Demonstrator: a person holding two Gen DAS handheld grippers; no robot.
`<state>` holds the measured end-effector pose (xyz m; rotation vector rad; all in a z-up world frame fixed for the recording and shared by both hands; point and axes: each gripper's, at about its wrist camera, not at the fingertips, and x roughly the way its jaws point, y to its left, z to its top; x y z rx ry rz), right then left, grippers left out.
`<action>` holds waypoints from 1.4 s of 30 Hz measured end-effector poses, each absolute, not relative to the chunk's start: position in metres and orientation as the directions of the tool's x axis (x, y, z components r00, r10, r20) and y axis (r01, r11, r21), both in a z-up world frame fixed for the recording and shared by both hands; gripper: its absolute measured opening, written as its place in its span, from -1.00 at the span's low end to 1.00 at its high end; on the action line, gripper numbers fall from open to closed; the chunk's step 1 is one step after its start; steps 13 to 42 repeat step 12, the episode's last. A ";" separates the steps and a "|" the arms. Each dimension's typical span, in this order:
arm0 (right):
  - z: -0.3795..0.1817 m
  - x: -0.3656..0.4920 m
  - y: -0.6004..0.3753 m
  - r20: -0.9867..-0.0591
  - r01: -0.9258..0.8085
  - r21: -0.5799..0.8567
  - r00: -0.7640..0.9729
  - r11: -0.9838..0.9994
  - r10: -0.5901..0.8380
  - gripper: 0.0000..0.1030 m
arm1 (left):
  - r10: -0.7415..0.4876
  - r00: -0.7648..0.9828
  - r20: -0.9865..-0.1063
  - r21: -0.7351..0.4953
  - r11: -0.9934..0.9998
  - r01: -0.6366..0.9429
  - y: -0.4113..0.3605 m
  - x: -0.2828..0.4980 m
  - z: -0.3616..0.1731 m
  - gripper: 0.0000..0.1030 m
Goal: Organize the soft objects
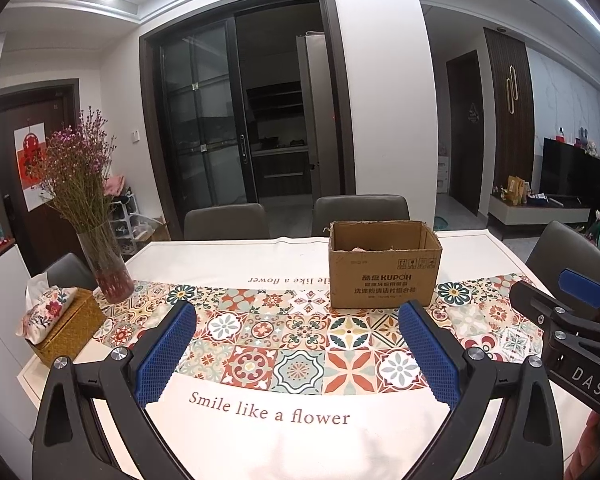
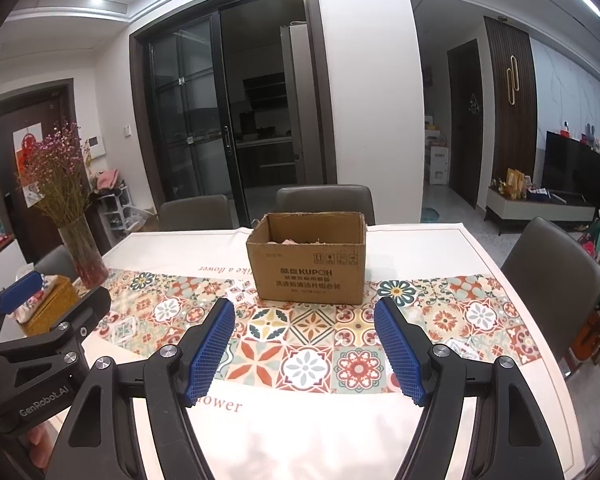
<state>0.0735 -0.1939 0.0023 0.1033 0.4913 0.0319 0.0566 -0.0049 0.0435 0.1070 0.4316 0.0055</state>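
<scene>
Broadly, a table [image 1: 260, 256] under a white cloth is filling both views, with a band of patterned tiles running across it and the words "Smile like a flower" printed near the close edge. Standing on the far part of that band is an open cardboard box [image 1: 384, 268], its flaps up and a few pale soft things [image 2: 300, 241] just showing over the rim, too hidden to tell apart. Grey chairs [image 1: 360, 212] are sitting behind the table and at its right end. Over at the left end a glass vase of dried purple flowers [image 1: 100, 256] is standing upright, and just beside it a woven tissue box [image 1: 70, 326] is lying with a floral cover. The left gripper [image 1: 296, 354] is hanging above the near cloth with its blue pads [image 1: 164, 354] standing wide apart, gripping nothing and touching nothing. The right gripper [image 2: 304, 354] is doing much the same to its side, its jaws spread broadly and empty, with only the tiled band showing between them. Both are pointing slightly downward toward the box, well short of it, and fingertips [image 2: 40, 450] of the person's hand are showing under the left tool's body.
</scene>
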 end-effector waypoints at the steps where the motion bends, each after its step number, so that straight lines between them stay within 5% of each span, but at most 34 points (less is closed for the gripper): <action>1: 0.002 0.073 -0.194 -0.470 -0.005 0.107 0.881 0.994 0.055 0.42 | 0.029 0.909 -0.416 0.105 0.994 0.017 -0.006 0.056 0.044 1.00; 42: 0.001 0.073 -0.196 -0.473 -0.008 0.106 0.879 0.994 0.057 0.42 | 0.036 0.908 -0.417 0.107 0.994 0.010 -0.007 0.058 0.045 1.00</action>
